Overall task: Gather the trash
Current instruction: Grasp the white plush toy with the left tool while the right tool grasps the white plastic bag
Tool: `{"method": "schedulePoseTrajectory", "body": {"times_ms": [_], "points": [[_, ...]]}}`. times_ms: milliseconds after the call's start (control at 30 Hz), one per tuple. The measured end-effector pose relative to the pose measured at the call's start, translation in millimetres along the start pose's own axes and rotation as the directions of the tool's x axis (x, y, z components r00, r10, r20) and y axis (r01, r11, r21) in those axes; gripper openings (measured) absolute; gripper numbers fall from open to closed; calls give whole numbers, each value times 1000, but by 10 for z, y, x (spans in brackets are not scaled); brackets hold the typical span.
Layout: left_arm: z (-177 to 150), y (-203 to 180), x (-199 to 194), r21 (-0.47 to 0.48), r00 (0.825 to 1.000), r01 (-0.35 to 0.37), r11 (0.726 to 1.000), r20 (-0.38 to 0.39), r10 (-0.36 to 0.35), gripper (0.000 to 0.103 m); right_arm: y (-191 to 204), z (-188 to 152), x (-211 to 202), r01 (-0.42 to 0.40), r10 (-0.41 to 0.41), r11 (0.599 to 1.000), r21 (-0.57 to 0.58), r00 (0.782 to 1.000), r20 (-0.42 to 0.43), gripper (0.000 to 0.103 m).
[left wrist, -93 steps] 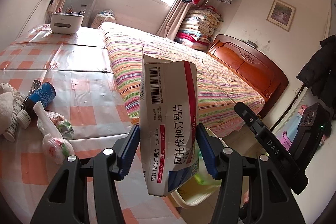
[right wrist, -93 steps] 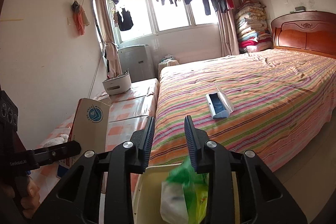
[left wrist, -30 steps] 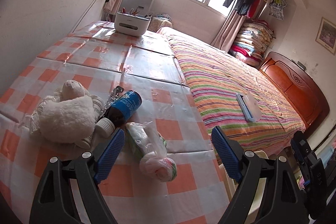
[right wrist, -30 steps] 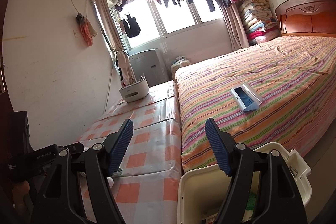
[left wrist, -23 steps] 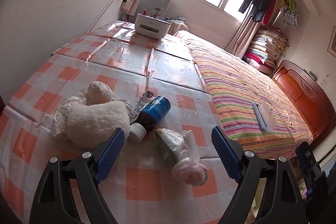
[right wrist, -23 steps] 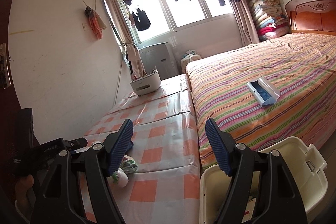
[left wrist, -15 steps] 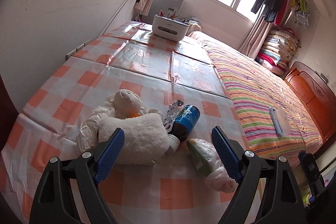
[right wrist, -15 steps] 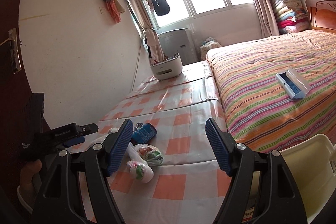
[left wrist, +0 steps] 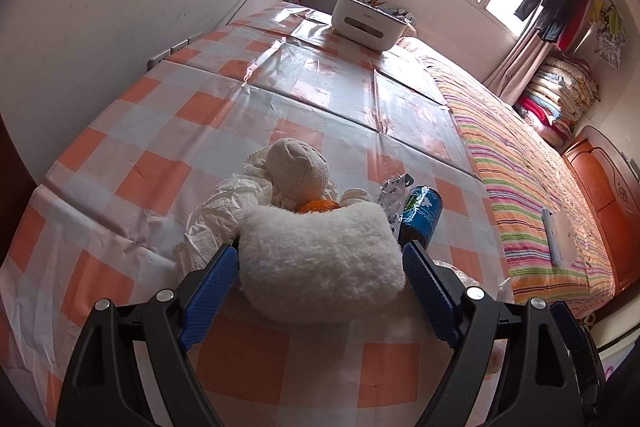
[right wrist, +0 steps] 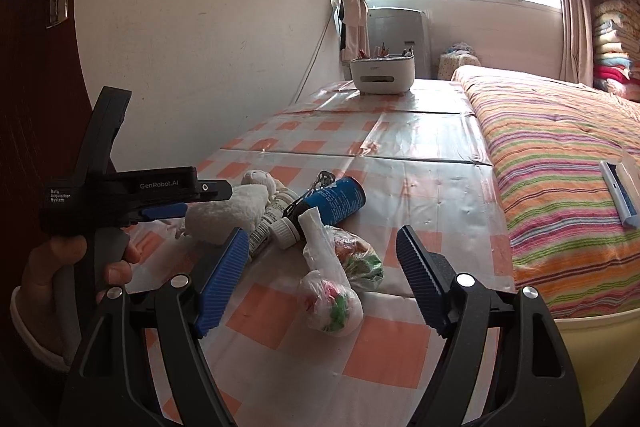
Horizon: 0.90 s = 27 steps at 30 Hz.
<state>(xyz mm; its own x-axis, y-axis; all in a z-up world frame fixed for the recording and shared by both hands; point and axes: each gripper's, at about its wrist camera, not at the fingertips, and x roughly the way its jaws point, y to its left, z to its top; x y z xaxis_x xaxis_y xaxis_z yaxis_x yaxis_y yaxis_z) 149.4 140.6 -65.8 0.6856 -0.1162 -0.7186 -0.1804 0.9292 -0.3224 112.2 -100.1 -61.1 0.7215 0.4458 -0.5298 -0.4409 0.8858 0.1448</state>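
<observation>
**Left gripper straddling the fluffy white thing, right one parked over the bag**

Left gripper (left wrist: 320, 271) was spread wide, one finger on each side of the fluffy white bundle (left wrist: 320, 259) on the checked tablecloth (left wrist: 160, 131). Pads looked just beside its ends; couldn't tell if they touched. Nothing pinched yet. My read: lined up for a squeeze across its width, since it's soft and will compress.

Right gripper (right wrist: 320, 279) also spread and empty, hovering over the knotted plastic bag (right wrist: 330, 287), which lay between its fingers but lower, apart from them. Probably staged there as the next pick.

Trash was clustered near the front of the table: bundle, crumpled white paper (left wrist: 224, 203), blue-labelled bottle (right wrist: 332, 203) on its side, white pill bottle (right wrist: 272, 219), blister pack (left wrist: 394, 197), bag. All touching or nearly so, so lifting one may drag its neighbours.

Room: far half of the table open up to the white organiser box (right wrist: 382, 75). Wall close on the left. Bed (right wrist: 560, 155) on the right of the table edge; cream bin (right wrist: 600, 355) at lower right, near the bag.
</observation>
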Motion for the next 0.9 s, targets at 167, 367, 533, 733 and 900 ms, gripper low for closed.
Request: {"method": "schedulePoseTrajectory", "body": {"times_ms": [167, 367, 533, 733, 900], "points": [[21, -54, 68, 46, 1000, -12, 999, -18, 13, 82, 37, -1, 301, 26, -29, 999, -44, 996, -83, 75], [42, -86, 208, 93, 998, -40, 995, -46, 45, 82, -2, -44, 586, 32, -39, 999, -40, 983, -180, 75], [55, -66, 266, 95, 998, -34, 995, -53, 40, 82, 8, -104, 720, 37, -52, 997, -66, 970, -238, 53], [-10, -58, 398, 81, 995, 25, 996, -100, -17, 86, -5, -129, 656, 21, -33, 998, -52, 973, -230, 42], [-51, -75, 389, 85, 995, 45, 995, -91, -37, 48, -51, -125, 553, 9, -10, 1000, -10, 979, -205, 42]]}}
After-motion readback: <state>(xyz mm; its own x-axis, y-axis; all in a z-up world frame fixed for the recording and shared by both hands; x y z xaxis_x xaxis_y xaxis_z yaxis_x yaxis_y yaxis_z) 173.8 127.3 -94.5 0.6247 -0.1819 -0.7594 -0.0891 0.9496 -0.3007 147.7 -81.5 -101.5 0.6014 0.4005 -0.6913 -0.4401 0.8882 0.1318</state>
